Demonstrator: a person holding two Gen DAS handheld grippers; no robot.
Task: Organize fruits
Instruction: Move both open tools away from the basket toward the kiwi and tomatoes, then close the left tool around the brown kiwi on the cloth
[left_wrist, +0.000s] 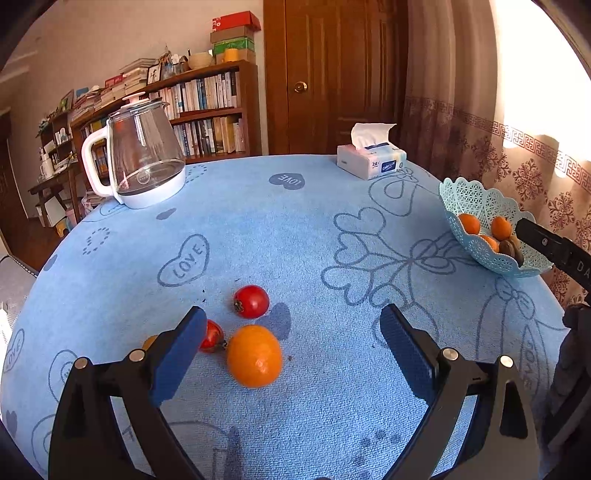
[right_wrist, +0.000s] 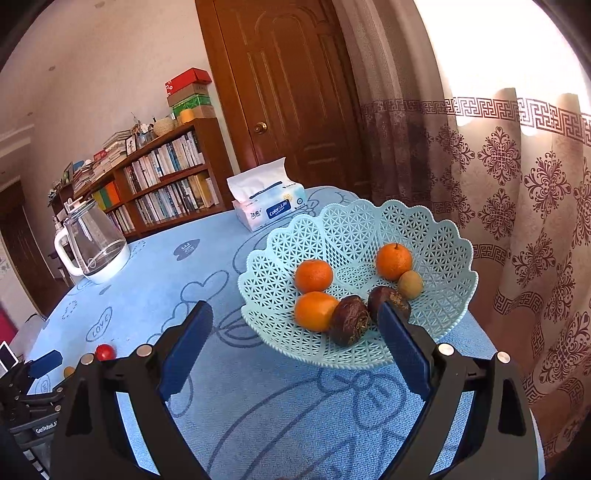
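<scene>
Left tongs (left_wrist: 293, 354) gape wide and empty; the loose orange (left_wrist: 254, 355) lies between their tips, leftward, nearest this hand. Right tongs (right_wrist: 295, 350), open and empty, face the basket (right_wrist: 436, 236) at the desk's right edge.

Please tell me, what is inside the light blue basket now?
The basket holds three oranges, two dark brown wrinkled fruits and one small yellowish-green fruit. The right claw finger covers part of one dark fruit; whatever lies behind it is hidden.
</scene>
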